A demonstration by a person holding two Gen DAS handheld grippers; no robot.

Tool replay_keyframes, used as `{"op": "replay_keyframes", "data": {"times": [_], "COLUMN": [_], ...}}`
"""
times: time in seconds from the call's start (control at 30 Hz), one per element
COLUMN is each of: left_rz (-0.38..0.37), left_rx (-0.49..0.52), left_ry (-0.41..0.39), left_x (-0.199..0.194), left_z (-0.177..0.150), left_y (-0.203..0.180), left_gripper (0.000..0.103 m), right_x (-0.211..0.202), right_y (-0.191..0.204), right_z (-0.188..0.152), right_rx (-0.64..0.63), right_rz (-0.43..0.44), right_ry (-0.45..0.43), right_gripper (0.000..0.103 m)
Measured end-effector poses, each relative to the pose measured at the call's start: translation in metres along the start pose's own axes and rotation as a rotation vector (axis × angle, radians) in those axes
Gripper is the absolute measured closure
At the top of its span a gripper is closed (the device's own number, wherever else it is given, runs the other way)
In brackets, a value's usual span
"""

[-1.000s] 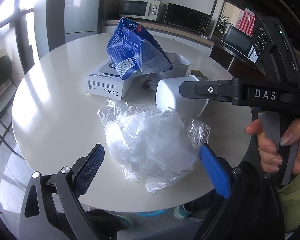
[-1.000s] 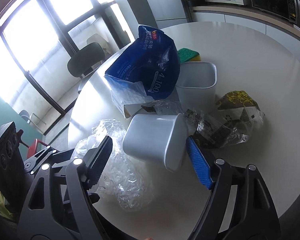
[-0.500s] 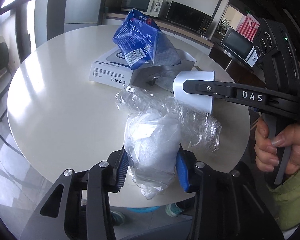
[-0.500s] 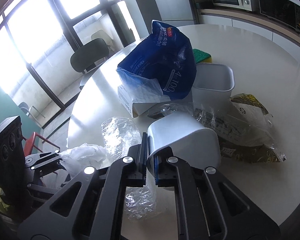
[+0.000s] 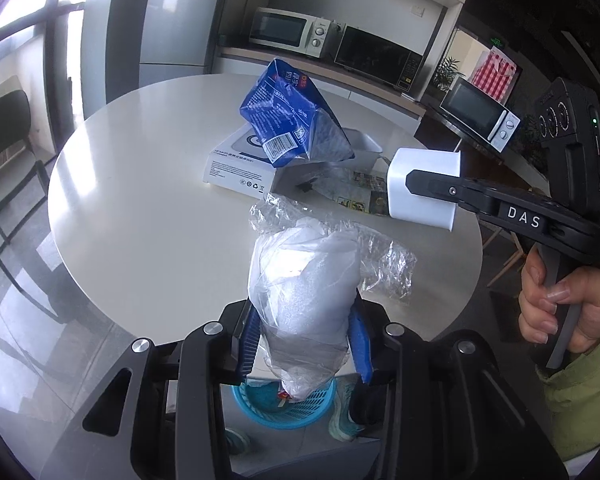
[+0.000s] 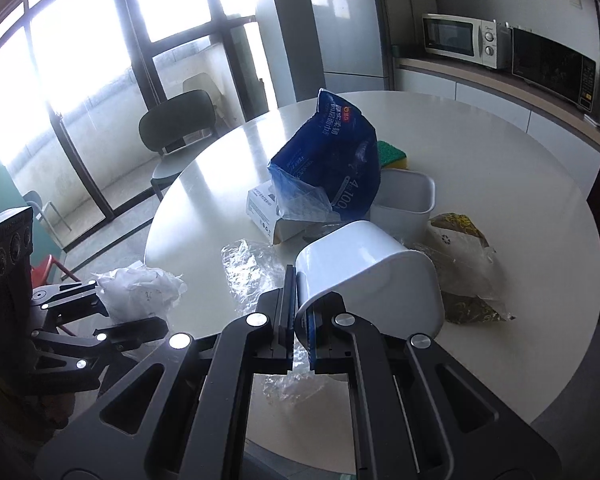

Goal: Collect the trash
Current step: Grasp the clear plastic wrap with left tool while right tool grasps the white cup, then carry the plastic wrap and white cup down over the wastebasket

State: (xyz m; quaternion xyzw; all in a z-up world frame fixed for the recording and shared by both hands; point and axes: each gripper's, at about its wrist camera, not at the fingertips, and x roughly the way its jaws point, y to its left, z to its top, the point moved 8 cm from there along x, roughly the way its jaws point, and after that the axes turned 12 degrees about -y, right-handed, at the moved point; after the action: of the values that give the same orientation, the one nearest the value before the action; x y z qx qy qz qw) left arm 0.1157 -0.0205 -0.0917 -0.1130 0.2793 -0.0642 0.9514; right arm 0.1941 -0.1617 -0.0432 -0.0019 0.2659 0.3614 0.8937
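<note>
My left gripper (image 5: pixel 305 340) is shut on a crumpled white plastic bag (image 5: pixel 304 288), held at the near edge of the round white table (image 5: pixel 148 216). From the right wrist view the same bag (image 6: pixel 136 292) shows at the left in the left gripper (image 6: pixel 112 312). My right gripper (image 6: pixel 300 316) is shut on the wall of a small white plastic bin (image 6: pixel 372 272), tipped on its side and raised off the table. That bin (image 5: pixel 424 188) also shows in the left wrist view. A clear film (image 6: pixel 252 268) lies on the table between the two.
A blue bag (image 6: pixel 332 168) leans on a white box (image 6: pixel 260 204) beside a second white bin (image 6: pixel 404 196), a green sponge (image 6: pixel 392 152) and a printed wrapper (image 6: pixel 460 272). A blue basket (image 5: pixel 284 404) stands on the floor below the table edge. A chair (image 6: pixel 176 120) stands beyond the table.
Both grippers were open a second ago. The left has shut on the white plastic bag, the right on the bin's wall, and both have lifted their loads.
</note>
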Motion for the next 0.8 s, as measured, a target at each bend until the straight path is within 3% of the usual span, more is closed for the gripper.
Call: {"op": "replay_keyframes", "data": {"times": [0.8], "left_rz": [-0.049], "left_rx": [0.078], "left_ry": [0.075], "left_x": [-0.029], "left_z": [-0.058], "left_y": [-0.042], "left_gripper": [0.066], "right_x": [-0.11], "right_y": [0.004], "right_z": [-0.092], "right_rx": [0.024], "right_rz": [-0.069], "right_ry": [0.004], "right_gripper": [0.099]}}
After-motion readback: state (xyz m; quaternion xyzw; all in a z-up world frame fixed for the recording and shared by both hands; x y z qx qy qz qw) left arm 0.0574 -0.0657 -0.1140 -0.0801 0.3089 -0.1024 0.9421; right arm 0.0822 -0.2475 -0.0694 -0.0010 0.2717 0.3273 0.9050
